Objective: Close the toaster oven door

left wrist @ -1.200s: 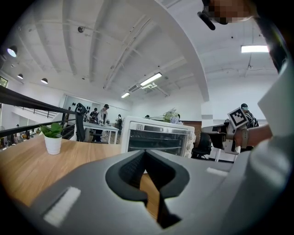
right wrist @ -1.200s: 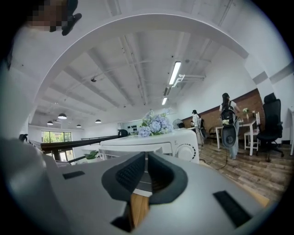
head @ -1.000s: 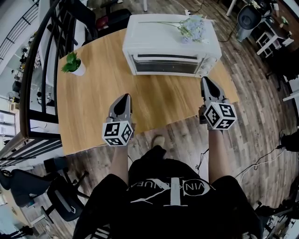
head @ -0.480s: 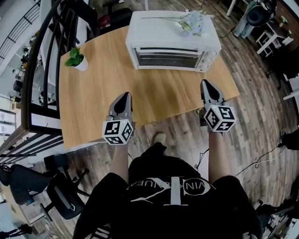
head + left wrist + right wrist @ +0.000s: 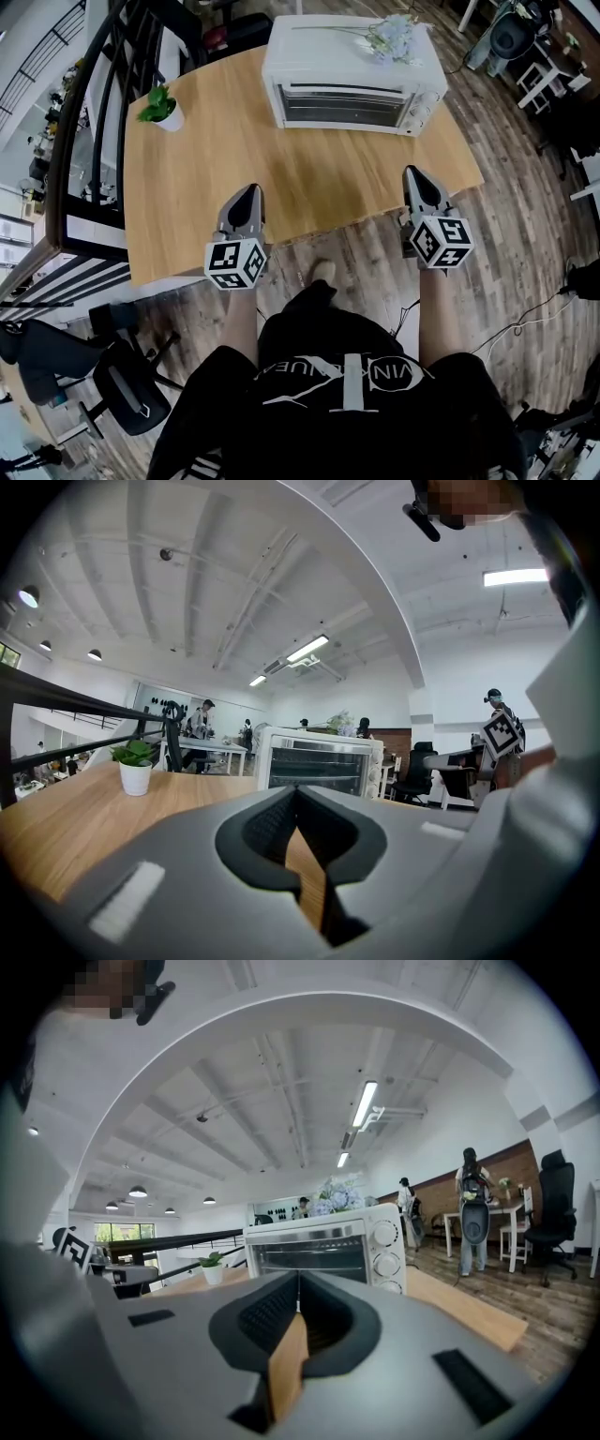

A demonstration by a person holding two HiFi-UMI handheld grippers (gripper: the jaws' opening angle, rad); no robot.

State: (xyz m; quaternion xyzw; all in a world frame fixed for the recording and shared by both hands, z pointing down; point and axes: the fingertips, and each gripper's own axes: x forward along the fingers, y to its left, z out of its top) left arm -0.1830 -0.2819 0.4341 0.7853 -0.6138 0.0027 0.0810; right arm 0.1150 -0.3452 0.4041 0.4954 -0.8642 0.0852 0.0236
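Note:
A white toaster oven [image 5: 352, 70] stands at the far side of the wooden table [image 5: 309, 187], its glass door [image 5: 349, 103] flat against the front. My left gripper [image 5: 248, 193] hovers over the table's near edge, shut and empty, well short of the oven. Off the near right corner my right gripper [image 5: 412, 173] is also shut with nothing in it. In the left gripper view the oven [image 5: 319, 761] shows ahead beyond the closed tips [image 5: 297, 789]. The right gripper view has the oven [image 5: 323, 1246] with its knobs past that gripper [image 5: 298, 1277].
A small potted plant [image 5: 161, 105] sits at the table's far left. Pale blue artificial flowers [image 5: 394, 33] lie on the oven's top. A black railing [image 5: 89, 141] runs along the left, and an office chair [image 5: 112, 384] stands lower left. People and desks are in the background.
The table and oven have slid up and away in the head view, so I stand farther back. Both grippers stay shut, and the door looks the same.

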